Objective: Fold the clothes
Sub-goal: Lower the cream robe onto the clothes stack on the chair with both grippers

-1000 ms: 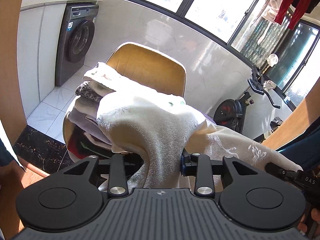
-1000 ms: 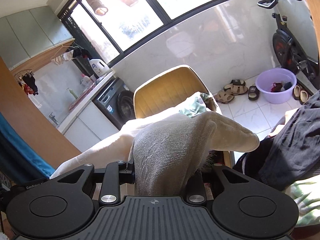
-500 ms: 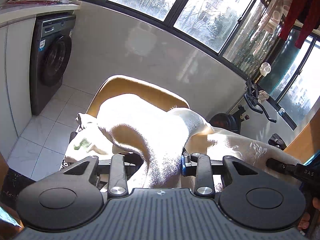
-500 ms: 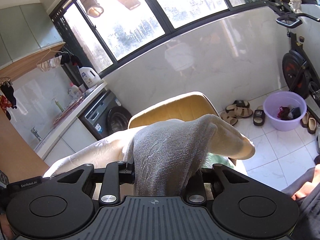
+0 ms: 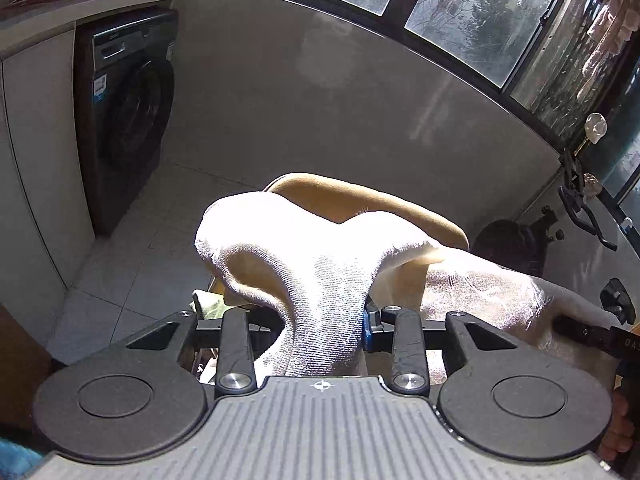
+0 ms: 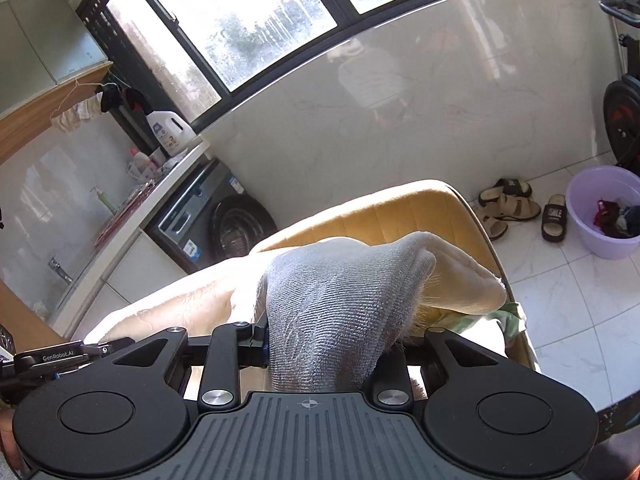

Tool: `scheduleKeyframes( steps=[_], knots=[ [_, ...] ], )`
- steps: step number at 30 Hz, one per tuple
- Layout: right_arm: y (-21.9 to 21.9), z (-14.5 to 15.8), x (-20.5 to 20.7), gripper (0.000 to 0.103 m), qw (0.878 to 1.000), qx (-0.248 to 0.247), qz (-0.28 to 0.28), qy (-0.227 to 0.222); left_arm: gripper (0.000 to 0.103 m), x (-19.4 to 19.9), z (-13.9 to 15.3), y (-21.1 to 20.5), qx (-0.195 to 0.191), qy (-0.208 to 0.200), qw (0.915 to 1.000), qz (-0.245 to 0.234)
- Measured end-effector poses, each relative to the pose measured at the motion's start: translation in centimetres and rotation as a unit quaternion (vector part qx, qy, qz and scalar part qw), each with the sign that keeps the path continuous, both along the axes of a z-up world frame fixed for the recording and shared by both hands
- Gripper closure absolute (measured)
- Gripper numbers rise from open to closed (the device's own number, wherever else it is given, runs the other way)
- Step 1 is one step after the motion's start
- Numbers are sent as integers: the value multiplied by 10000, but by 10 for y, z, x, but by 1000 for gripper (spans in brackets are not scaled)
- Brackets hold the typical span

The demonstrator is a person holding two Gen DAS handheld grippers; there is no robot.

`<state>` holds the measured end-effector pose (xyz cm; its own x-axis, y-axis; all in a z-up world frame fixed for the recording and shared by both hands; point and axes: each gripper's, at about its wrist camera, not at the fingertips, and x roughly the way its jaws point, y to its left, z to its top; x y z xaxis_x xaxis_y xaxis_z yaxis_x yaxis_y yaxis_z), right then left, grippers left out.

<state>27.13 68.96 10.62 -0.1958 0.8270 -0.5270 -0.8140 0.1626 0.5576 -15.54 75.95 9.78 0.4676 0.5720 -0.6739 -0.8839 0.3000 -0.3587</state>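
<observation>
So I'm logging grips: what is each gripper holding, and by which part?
Both hold the same cream knit garment: left gripper and right gripper each pinch a bunched fold, cloth stretched between them.

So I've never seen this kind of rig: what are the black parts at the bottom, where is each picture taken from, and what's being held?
There is no robot. A person carries a two-finger gripper in each hand, with a camera on each looking forward along the fingers.

The left gripper and right gripper are both closed on one cream knit garment, stretched between them.

Below it is a yellow chair with other clothes on its seat. Around are a washing machine, a purple basin and sandals.
</observation>
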Motion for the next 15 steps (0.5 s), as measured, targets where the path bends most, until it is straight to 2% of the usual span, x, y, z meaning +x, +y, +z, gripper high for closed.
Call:
scheduleKeyframes(
  steps=[6,9,10,11,13,14,15],
  knots=[
    [35,-36,12,77,9988,-448,192,2,68,11,-34,32,-484,156,9987,91],
    [50,-68,15,76,9958,-872,221,-156,66,17,-60,49,-753,359,9965,96],
    [55,-79,16,74,9943,-1022,227,-215,62,20,-72,54,-857,513,9950,83],
    [60,-90,17,70,9925,-1171,233,-273,53,24,-84,58,-941,786,9924,97],
    [68,-112,20,60,9878,-1493,123,-434,48,30,-105,67,-1074,1298,9856,115],
    [68,-123,25,52,9842,-1679,-69,-564,46,29,-110,69,-1071,1478,9831,103],
    [68,-133,29,49,9797,-1863,-261,-693,45,28,-114,71,-1068,1658,9803,91]
  ],
)
